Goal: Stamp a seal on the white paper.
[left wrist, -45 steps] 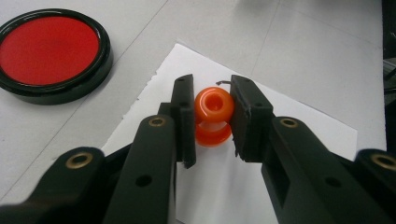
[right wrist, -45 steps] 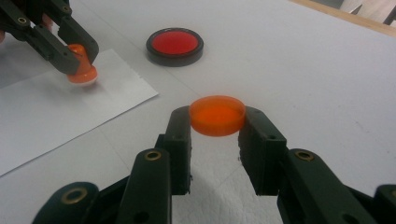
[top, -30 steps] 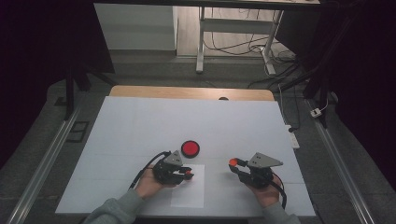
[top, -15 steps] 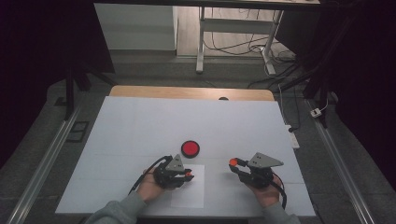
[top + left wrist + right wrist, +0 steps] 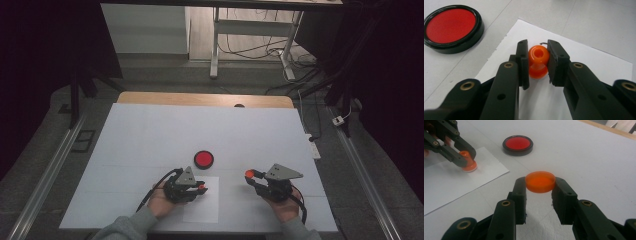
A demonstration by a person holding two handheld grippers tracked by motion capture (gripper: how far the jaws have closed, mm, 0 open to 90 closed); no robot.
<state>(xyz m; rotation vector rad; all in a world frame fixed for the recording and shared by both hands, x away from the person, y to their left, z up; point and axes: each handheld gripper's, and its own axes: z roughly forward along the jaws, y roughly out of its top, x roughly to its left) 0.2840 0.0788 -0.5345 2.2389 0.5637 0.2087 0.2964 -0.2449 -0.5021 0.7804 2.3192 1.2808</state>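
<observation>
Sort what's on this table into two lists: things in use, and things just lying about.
In use:
- orange plastic stamp, gripped upright by the left gripper
- white paper sheet under the stamp
- orange round plastic cap, held by the right gripper

Lying about:
- red round ink pad in its black rim, untouched
- white table cover

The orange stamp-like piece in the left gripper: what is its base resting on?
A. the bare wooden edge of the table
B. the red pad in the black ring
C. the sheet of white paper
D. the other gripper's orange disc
C: the left gripper is shut on the orange stamp, whose base stands on the white paper, apart from the red pad; the right gripper view also shows it on the paper.
</observation>
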